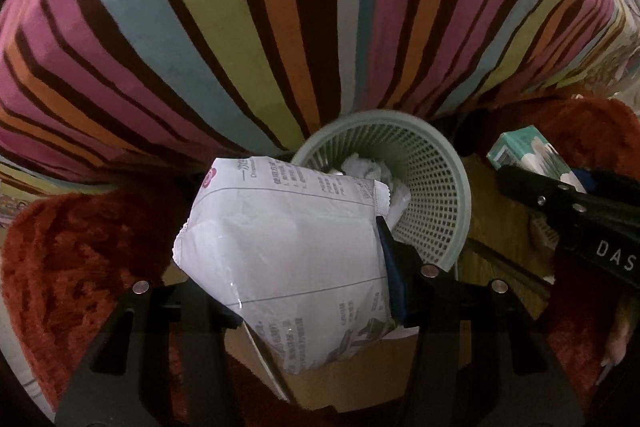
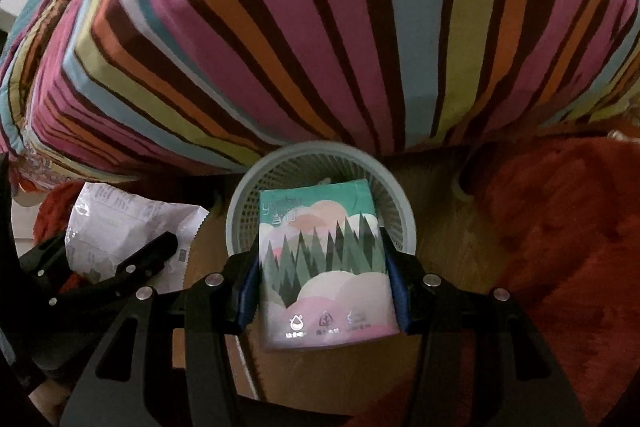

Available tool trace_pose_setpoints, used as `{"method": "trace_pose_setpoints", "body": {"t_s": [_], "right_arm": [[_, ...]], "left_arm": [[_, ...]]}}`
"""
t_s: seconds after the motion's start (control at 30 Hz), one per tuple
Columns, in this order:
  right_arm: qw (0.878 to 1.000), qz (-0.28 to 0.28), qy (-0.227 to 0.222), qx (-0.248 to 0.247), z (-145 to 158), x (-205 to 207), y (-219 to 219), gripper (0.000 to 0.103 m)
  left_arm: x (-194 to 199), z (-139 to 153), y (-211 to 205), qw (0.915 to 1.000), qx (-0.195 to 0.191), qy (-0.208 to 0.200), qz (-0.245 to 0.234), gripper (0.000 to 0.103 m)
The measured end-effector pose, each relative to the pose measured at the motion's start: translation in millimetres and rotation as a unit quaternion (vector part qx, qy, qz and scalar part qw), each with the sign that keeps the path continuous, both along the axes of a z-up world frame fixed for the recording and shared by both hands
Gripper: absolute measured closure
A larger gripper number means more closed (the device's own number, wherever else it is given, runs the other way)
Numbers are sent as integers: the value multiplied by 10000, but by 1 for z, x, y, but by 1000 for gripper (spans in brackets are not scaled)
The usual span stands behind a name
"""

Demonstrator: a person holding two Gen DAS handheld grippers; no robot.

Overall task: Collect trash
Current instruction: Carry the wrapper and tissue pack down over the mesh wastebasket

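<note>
My left gripper (image 1: 288, 247) is shut on a white plastic package (image 1: 288, 227) with printed text, which hides its left finger. The package hangs just left of a pale green mesh basket (image 1: 452, 187) that holds crumpled white paper (image 1: 364, 167). My right gripper (image 2: 320, 243) is shut on a tissue pack (image 2: 320, 251) printed with a forest scene, its blue pads (image 2: 250, 287) pressing both sides. The pack hangs over the basket's mouth (image 2: 248, 195). Each view shows the other gripper: the right gripper (image 1: 520, 183) with the tissue pack (image 1: 528, 155), and the left gripper (image 2: 152, 251) with the white package (image 2: 120, 219).
A bed covered in striped cloth (image 1: 240, 27) rises right behind the basket. Red shaggy rug (image 2: 560, 247) lies on both sides on a wooden floor (image 2: 440, 187). Brown cardboard (image 1: 360, 383) lies below the left gripper.
</note>
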State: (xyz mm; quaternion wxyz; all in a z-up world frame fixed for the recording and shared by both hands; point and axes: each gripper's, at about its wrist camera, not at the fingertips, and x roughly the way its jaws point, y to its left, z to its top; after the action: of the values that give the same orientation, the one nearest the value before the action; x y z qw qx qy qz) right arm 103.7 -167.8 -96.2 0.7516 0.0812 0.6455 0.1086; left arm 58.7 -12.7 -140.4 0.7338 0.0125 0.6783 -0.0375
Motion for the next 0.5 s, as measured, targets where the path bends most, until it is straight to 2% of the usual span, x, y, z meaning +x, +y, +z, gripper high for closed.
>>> {"method": "trace_pose_setpoints", "body": {"t_s": [0.5], "right_arm": [[9970,-201,753,-12,-34,9,5,54]], "left_arm": [[10,-34,-10,9986,-59,527,51,52]]}}
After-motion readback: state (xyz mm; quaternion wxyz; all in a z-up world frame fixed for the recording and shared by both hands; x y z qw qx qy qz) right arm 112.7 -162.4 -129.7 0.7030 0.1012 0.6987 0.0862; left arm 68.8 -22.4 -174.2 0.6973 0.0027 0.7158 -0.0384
